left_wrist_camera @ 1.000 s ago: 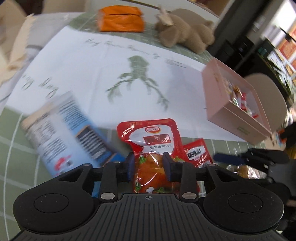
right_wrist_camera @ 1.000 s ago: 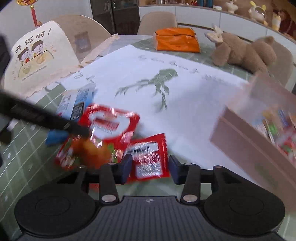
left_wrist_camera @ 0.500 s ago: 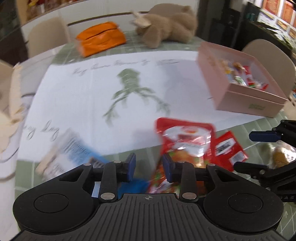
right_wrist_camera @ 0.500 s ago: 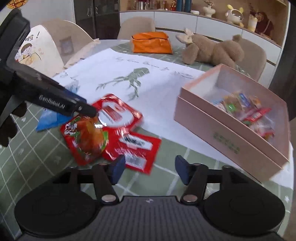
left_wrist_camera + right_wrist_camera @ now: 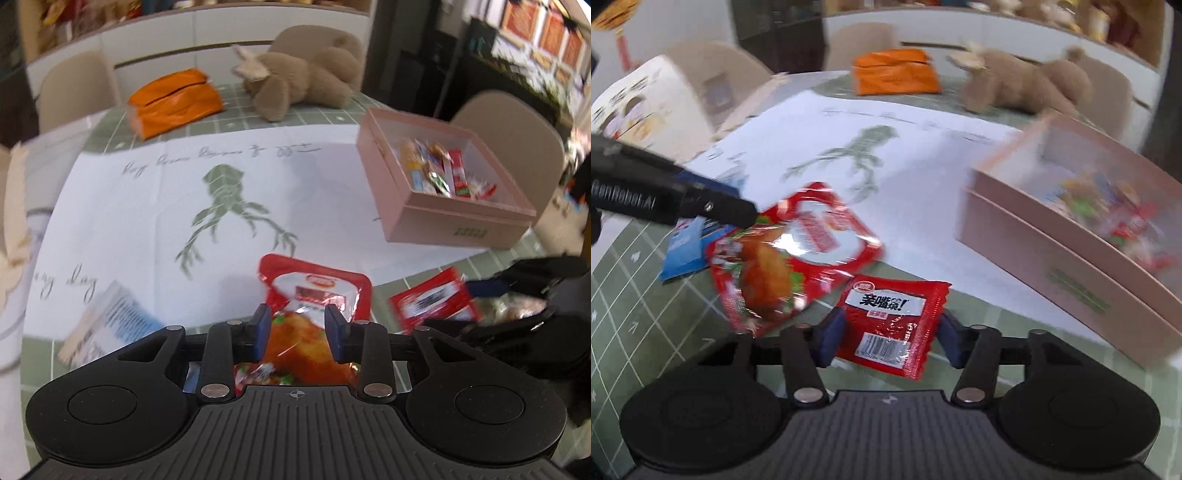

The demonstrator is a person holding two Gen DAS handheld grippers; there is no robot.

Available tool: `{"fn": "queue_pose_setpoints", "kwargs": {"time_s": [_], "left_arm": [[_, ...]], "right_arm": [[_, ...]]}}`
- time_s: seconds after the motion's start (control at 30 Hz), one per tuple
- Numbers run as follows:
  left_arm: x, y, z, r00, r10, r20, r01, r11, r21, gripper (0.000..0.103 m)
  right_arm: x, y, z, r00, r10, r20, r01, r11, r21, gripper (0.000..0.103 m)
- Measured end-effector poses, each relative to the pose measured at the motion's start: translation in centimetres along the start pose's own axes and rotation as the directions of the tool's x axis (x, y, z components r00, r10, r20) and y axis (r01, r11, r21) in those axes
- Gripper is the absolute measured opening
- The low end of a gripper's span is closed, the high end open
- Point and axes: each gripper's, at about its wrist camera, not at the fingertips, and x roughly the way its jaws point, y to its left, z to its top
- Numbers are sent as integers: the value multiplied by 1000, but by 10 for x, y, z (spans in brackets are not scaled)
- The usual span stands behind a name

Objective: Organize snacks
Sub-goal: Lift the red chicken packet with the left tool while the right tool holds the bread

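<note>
Item 1, large red chicken-snack pouch (image 5: 314,317): clamped at its lower part in the left hand-held gripper (image 5: 298,334), narrow-set. Against 1 second ago the pouch hangs clear of the tabletop (image 5: 332,110) rather than lying on it; judged as picked and ready to carry.

Item 2, small red barcode packet (image 5: 892,321): flat on the green grid cloth, between the pads of the right hand-held gripper (image 5: 889,339). The jaws have just been closing from a wider set; pads stand beside the packet edges, contact not evident, so no grip yet.

Item 3, blue-and-white packet (image 5: 110,325): loose on the tabletop, left of the pouch, unsorted.

Container, pink open box (image 5: 454,232): on the white printed sheet (image 5: 147,206), well apart from the pouch. Holds a heap of small mixed wrapped snacks (image 5: 439,173), roughly half the floor bare.
</note>
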Motion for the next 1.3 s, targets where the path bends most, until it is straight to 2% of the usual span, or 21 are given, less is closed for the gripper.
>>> {"fn": "queue_pose_setpoints", "kwargs": {"time_s": [0.1, 0.17, 0.27, 0.3, 0.43, 0.53, 0.6, 0.67, 0.73, 0.8, 0.93, 1.13, 1.3], "left_arm": [[8, -13, 2, 1000, 5, -11, -5, 999, 41, 36], [11, -11, 4, 1000, 8, -9, -8, 1000, 31, 39], [13, 8, 8, 999, 36, -4, -37, 999, -34, 37], [15, 18, 8, 999, 31, -10, -31, 997, -77, 37], [30, 46, 7, 998, -37, -55, 25, 979, -205, 36], [35, 47, 4, 993, -100, -70, 80, 967, -241, 36], [33, 36, 4, 990, -118, -75, 100, 973, -206, 36], [33, 23, 3, 988, -127, -85, 113, 981, -155, 36], [33, 10, 3, 987, -131, -90, 121, 987, -110, 36], [33, -2, 4, 987, -130, -96, 123, 990, -72, 37], [40, -22, 3, 984, -116, -135, 116, 993, -10, 56], [48, -34, -1, 980, -109, -166, 111, 994, 9, 60], [48, -34, -1, 980, -106, -166, 107, 994, 1, 60]], "right_arm": [[-11, -21, -5, 999, -52, -15, 53, 995, 79, 52], [-24, -34, -11, 999, -46, 10, 45, 992, 115, 54], [-57, -48, -23, 996, -25, 89, 13, 991, 132, 75], [-68, -51, -28, 993, -29, 110, 15, 992, 127, 78], [-82, -66, -48, 995, -48, 87, 38, 993, 111, 78], [-76, -77, -62, 998, -47, 32, 41, 985, 169, 78], [-72, -76, -67, 1000, -17, 18, 13, 979, 205, 79], [-69, -64, -66, 998, 57, 19, -60, 977, 203, 79], [-64, -43, -63, 993, 120, 13, -120, 981, 154, 79], [-58, -23, -62, 990, 140, -2, -139, 987, 86, 79], [-49, -4, -64, 994, 105, -27, -105, 994, 11, 78], [-56, -15, -66, 999, 44, -1, -44, 998, 42, 79], [-47, -21, -71, 997, -72, -4, 72, 997, 36, 82]]}}
